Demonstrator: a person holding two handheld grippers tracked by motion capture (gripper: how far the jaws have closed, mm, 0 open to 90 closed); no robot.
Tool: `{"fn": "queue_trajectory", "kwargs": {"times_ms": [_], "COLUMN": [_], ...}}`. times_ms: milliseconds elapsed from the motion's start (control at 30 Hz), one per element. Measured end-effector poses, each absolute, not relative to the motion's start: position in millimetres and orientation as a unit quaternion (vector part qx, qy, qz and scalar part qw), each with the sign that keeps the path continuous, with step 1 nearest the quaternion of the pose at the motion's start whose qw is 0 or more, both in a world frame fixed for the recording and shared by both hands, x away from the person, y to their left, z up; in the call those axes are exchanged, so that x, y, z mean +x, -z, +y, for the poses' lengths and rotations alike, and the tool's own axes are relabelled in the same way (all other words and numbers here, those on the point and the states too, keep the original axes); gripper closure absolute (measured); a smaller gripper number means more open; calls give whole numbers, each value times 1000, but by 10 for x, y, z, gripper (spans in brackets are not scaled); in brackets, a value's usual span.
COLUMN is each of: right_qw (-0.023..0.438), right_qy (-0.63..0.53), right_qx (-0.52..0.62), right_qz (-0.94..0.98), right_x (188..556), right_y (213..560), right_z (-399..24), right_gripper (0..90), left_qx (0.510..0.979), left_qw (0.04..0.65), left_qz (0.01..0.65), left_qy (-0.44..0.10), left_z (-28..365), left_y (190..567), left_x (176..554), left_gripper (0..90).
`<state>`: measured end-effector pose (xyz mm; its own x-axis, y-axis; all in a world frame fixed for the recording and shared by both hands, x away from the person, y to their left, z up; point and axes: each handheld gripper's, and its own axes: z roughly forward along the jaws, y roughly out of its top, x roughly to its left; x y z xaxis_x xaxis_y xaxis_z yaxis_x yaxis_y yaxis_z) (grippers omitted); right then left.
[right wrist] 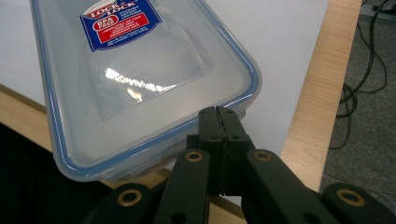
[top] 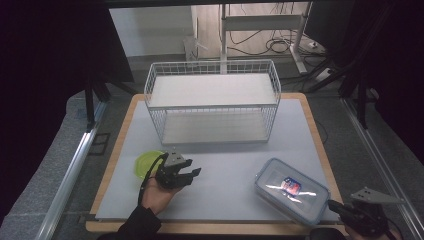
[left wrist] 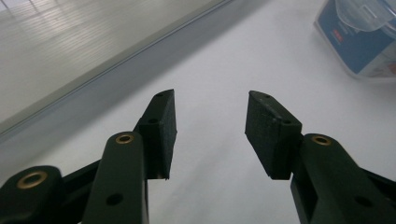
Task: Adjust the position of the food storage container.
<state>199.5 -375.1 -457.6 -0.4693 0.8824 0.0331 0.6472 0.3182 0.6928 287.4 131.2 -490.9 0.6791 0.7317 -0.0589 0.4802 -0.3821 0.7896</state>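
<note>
A clear plastic container [top: 291,190] with a blue-rimmed lid and a red and blue label lies at the front right of the white mat. My right gripper [top: 334,205] is at its near right corner. In the right gripper view its jaws [right wrist: 218,114] are pressed flat together, with the tips against the container's rim [right wrist: 140,93]; nothing shows between them. My left gripper [top: 192,168], held in a hand, hovers at the front left and points right toward the container [left wrist: 359,42]. Its jaws [left wrist: 210,100] stand apart with only bare mat between them.
A white two-tier wire rack [top: 212,100] stands at the back of the mat [top: 225,165]. A flat green round lid [top: 145,162] lies just left of my left gripper. The wooden table edge [right wrist: 317,93] runs close by the right gripper, with cables on the floor beyond.
</note>
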Motion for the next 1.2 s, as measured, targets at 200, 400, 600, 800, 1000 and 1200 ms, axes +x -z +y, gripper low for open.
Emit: {"fn": "queue_trajectory", "kwargs": {"times_ms": [200,400,600,800,1000,1200], "right_qw": [183,180,191,184,180,173], "right_qy": [-349,-350,-338,-341,-339,-330], "right_qx": [474,464,448,438,428,418], "right_qz": [787,794,805,811,818,828], "right_x": [2086,2272,2508,2736,2871,3121], "right_y": [4617,4617,4586,4578,4577,4553], "right_z": [-3594,-3463,-3292,-3155,-3029,-2901], "right_gripper": [900,900,900,900,900,900], "left_qx": [823,824,824,820,819,819], "left_qw": [412,413,413,419,415,412], "left_qz": [365,365,366,374,381,385], "left_qy": [-142,-133,-126,-111,-105,-108], "left_z": [1235,1214,1193,1197,1201,1202], "left_y": [4940,4959,4990,5019,5050,5060], "left_x": [2878,2891,2914,2943,2967,2978], "left_gripper": [524,549,563,567,595,605]}}
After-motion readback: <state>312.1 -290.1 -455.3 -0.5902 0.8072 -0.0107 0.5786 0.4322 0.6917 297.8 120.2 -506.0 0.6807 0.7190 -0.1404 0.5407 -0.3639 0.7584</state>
